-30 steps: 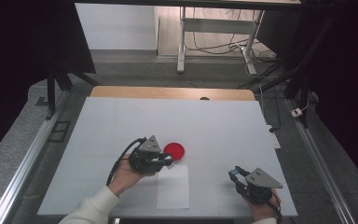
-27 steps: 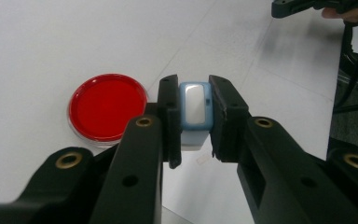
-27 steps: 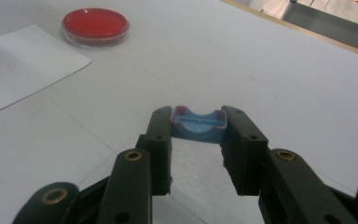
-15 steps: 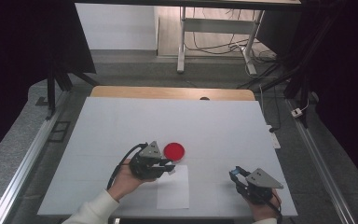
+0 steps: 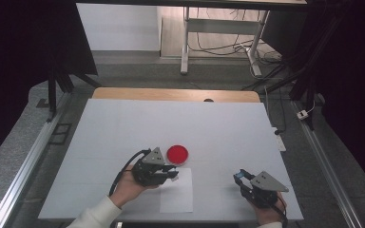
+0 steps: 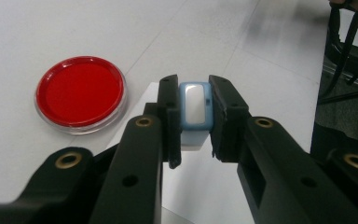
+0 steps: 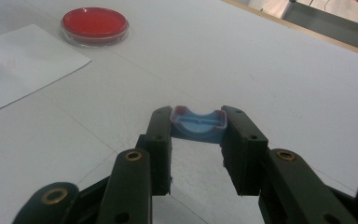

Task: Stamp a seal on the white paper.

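The left tool (image 6: 192,116) is clamped on a small light-blue stamp (image 6: 195,105), held just above the edge of a white sheet (image 5: 177,191), with a red ink dish (image 5: 177,154) just beside it. The right tool (image 7: 196,128) grips the stamp's blue cap (image 7: 198,123), low over the tabletop (image 5: 123,128) and well apart to the right. The step looks like inking or pressing the stamp; to do it well, I'd keep it square to the surface, come straight down, and lift without dragging, the cap parked clear. The tabletop is plain white with a wooden strip at the far edge. Beyond it are a grey floor, metal legs and loose cables, with dark drapes either side.
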The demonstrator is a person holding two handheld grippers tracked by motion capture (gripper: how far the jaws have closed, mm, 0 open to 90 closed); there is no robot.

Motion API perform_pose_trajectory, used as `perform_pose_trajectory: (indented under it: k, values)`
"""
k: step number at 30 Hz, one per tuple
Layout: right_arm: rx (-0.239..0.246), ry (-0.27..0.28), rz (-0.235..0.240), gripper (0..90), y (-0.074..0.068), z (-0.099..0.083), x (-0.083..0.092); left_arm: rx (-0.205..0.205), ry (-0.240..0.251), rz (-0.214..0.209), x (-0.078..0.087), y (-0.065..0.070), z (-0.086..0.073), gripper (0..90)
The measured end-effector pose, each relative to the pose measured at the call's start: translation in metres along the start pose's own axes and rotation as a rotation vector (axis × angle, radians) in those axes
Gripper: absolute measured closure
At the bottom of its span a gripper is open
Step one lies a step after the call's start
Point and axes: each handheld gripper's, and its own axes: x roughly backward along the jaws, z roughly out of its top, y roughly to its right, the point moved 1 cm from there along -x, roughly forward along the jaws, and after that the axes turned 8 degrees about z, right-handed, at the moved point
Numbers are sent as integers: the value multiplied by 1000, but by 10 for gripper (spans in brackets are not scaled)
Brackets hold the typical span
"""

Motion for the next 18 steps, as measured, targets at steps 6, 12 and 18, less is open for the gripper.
perform_pose_trajectory:
  k: [6, 12, 18]
  values:
    - [1, 0, 0, 639, 0, 0, 0, 1, -16, -4, -4, 2, -4, 757]
    - [1, 0, 0, 639, 0, 0, 0, -2, -36, -7, -11, 4, -7, 756]
    - [2, -1, 0, 639, 0, 0, 0, -5, -56, 2, -16, 4, -11, 757]
